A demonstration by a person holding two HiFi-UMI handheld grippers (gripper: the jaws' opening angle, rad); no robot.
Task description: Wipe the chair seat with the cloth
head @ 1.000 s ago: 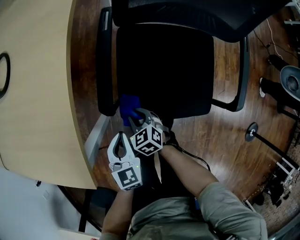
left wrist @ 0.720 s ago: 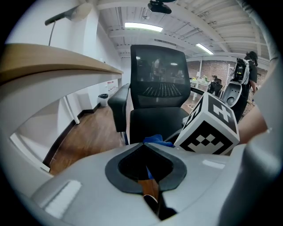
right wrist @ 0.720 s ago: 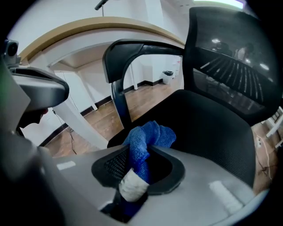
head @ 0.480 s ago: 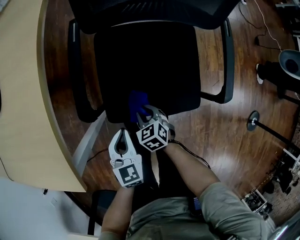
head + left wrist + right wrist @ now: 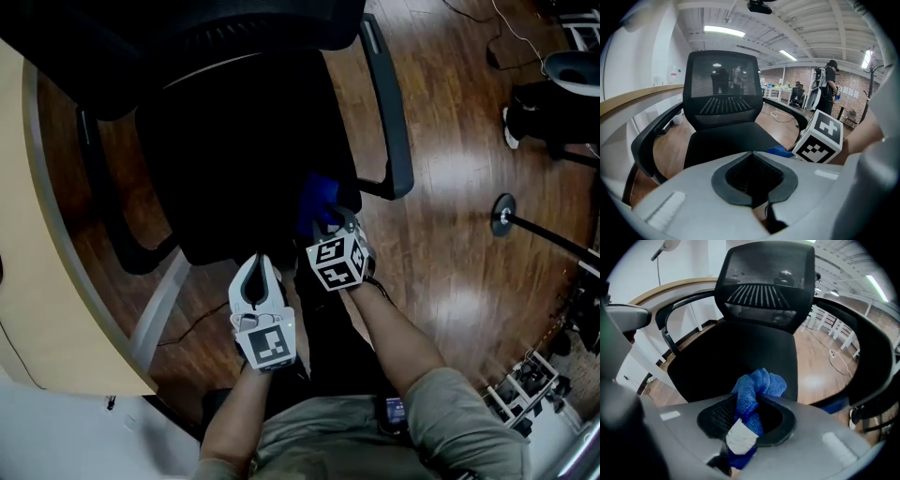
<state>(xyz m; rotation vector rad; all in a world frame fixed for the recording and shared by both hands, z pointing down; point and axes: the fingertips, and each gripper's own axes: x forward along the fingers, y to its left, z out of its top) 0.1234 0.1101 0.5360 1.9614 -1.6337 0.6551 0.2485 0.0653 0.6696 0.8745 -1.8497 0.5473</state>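
Observation:
The black office chair's seat (image 5: 234,159) fills the middle of the head view. A blue cloth (image 5: 317,197) rests at the seat's near right corner, with my right gripper (image 5: 328,223) shut on it. In the right gripper view the cloth (image 5: 759,383) bulges out between the jaws of that gripper (image 5: 752,401), above the seat (image 5: 736,357). My left gripper (image 5: 258,261) hovers just off the seat's front edge, shut with nothing in it. The left gripper view looks over the left gripper (image 5: 751,154) to the seat (image 5: 726,140), the cloth (image 5: 780,151) and the right gripper's marker cube (image 5: 819,139).
A curved wooden desk (image 5: 37,281) stands close on the chair's left. Armrests (image 5: 389,112) (image 5: 103,216) flank the seat, and the backrest (image 5: 722,89) rises behind it. A round stand base (image 5: 506,216) sits on the wood floor at right. People stand far off (image 5: 827,89).
My right gripper has dragged the blue cloth along the seat's front edge from its left corner to its right corner. The left gripper has followed it to the right, staying shut.

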